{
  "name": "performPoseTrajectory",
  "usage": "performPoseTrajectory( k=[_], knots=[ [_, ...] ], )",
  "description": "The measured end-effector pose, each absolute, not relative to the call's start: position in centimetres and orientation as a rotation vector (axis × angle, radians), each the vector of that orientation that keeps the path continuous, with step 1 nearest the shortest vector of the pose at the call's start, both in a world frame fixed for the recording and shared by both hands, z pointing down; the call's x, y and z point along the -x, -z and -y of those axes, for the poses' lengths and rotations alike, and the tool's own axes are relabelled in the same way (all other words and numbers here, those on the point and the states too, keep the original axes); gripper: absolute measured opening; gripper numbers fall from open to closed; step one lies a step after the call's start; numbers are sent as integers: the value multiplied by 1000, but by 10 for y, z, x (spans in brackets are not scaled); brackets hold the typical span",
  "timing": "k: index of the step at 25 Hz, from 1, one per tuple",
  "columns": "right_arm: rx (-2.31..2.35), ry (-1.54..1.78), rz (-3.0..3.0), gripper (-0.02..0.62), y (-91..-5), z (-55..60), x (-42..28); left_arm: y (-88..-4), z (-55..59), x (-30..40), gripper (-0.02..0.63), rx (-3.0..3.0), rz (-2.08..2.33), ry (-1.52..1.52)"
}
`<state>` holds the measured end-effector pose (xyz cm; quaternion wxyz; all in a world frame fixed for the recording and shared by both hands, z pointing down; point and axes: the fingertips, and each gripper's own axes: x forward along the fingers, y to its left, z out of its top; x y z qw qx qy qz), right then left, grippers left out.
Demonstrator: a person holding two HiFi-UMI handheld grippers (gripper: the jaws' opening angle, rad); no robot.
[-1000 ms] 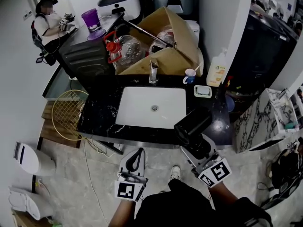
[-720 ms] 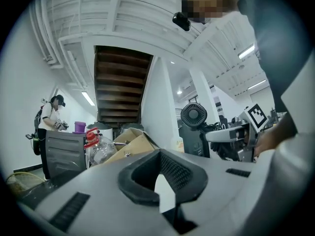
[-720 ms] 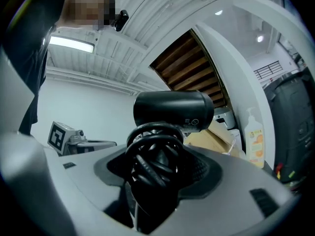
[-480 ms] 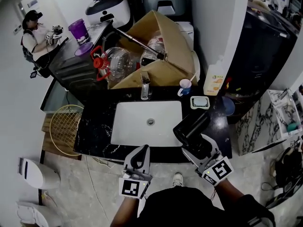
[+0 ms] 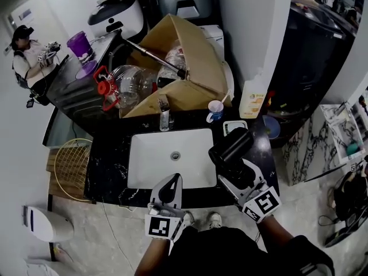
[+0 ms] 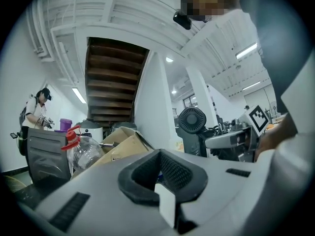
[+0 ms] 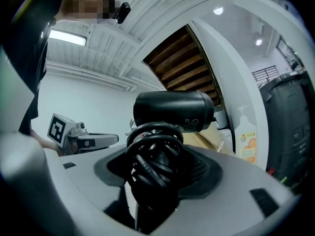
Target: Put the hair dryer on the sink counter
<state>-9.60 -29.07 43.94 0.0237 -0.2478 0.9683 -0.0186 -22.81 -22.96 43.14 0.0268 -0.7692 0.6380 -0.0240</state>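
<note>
A black hair dryer [image 5: 231, 147] [image 7: 173, 110] is held by its cord-wrapped handle in my right gripper [image 5: 236, 170] [image 7: 152, 178], which is shut on it. The dryer hangs over the right part of the black marble sink counter [image 5: 108, 160], beside the white basin [image 5: 167, 157]. Its barrel points up and to the right. My left gripper [image 5: 170, 184] [image 6: 165, 183] is shut with nothing in it, over the counter's front edge below the basin. In the left gripper view the dryer's round rear grille [image 6: 192, 121] shows to the right.
Behind the basin are a faucet [image 5: 165, 118], a cup [image 5: 214, 111], a soap dish [image 5: 233, 126] and a soap bottle [image 5: 252, 103]. A cardboard box [image 5: 187, 68] and a large water bottle [image 5: 129, 85] stand further back. A person [image 5: 26, 56] sits at far left.
Both grippers have moved forward to the sink. The dryer, earlier in front of the counter's edge, now hangs over its right part. The left gripper has reached the front edge.
</note>
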Motion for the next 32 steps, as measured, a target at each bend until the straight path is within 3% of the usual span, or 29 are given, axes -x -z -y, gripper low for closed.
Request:
performPoseTrajectory(
  k=[18,32],
  knots=[
    [1212,114,-3128,267,-503,351,92,-429,282,249,-5,2527,-1754,76],
    [1569,509,-3122,267,-581,374,62,-433,301,267,-5,2568,-1713,52]
  ],
)
